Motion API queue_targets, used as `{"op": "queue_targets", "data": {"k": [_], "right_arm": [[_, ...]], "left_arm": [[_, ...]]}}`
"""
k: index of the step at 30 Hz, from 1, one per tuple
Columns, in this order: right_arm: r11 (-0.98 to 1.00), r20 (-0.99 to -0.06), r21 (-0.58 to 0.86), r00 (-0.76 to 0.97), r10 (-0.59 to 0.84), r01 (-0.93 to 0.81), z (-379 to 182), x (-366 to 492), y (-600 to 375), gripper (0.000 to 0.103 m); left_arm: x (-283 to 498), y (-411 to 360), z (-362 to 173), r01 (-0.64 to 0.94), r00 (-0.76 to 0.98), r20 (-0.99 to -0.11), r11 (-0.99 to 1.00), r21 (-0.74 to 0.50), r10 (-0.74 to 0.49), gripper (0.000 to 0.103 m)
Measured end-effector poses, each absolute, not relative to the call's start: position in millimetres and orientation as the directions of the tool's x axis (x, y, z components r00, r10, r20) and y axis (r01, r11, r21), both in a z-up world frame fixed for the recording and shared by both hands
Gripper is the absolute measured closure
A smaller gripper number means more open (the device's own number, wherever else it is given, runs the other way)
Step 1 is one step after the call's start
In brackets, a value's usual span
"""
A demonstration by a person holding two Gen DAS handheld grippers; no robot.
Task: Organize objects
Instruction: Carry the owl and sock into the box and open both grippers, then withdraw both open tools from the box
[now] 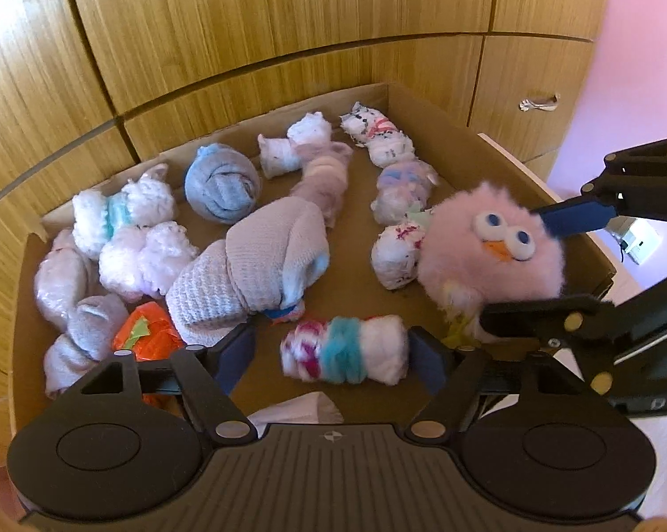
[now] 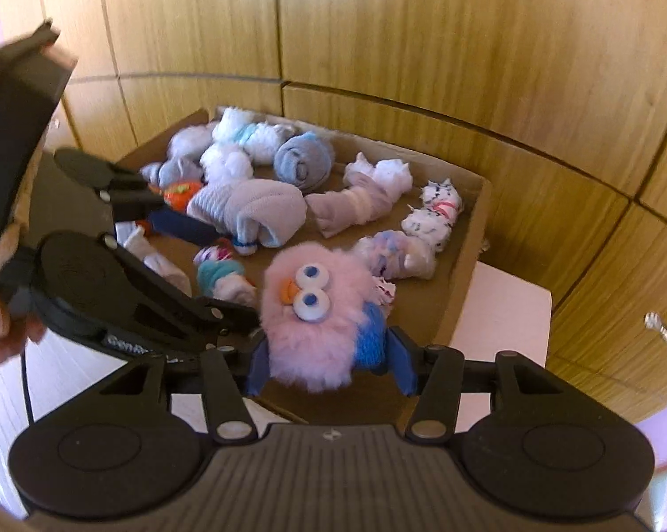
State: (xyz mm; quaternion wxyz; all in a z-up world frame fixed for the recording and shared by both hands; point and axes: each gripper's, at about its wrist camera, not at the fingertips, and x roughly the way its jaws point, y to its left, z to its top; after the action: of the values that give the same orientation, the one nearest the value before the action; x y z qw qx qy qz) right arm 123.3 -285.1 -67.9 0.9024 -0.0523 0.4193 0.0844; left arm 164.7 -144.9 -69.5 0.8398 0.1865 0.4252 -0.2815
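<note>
A cardboard box (image 1: pixel 426 108) holds several rolled socks. One white roll with teal and pink bands (image 1: pixel 346 350) lies on the box floor between the fingers of my left gripper (image 1: pixel 331 359). That gripper is open: the left pad stands clear of the roll, while the right pad sits against its end. My right gripper (image 2: pixel 331 368) is shut on a pink fluffy toy with googly eyes and an orange beak (image 2: pixel 315 323), at the box's near right corner. The toy (image 1: pixel 488 248) hangs low over that corner, beside a speckled white roll (image 1: pixel 395 257).
A big grey knitted bundle (image 1: pixel 253 275), a blue ball (image 1: pixel 220 186), an orange item (image 1: pixel 142 332) and fluffy white rolls fill the left and back. Wooden cabinet doors with a metal handle (image 1: pixel 539 103) stand behind. The box rests on a white surface (image 2: pixel 506 306). A person's hand (image 2: pixel 1 332) holds the left gripper.
</note>
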Motion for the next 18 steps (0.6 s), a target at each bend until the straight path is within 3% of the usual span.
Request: {"op": "queue_targets", "data": {"k": [7,13,18], "right_arm": [[0.982,-0.755,-0.040,0.650,0.091,-0.184,-64,115,-285,0.044],[0.990,-0.705,-0.027,0.704,0.080,-0.140,-46,97,-290,0.029],[0.992,-0.665,-0.015,0.742,0.086,-0.128,-31,81,-286,0.024]], "left_arm": [[159,-139,-63,0.619,0.496,-0.806,0.782,0.069,-0.322,0.013],[142,-129,-43,0.562,0.578,-0.750,0.823,0.081,-0.320,0.001],[116,-114,-24,0.527,0.624,-0.713,0.846,0.084,-0.318,0.001]]}}
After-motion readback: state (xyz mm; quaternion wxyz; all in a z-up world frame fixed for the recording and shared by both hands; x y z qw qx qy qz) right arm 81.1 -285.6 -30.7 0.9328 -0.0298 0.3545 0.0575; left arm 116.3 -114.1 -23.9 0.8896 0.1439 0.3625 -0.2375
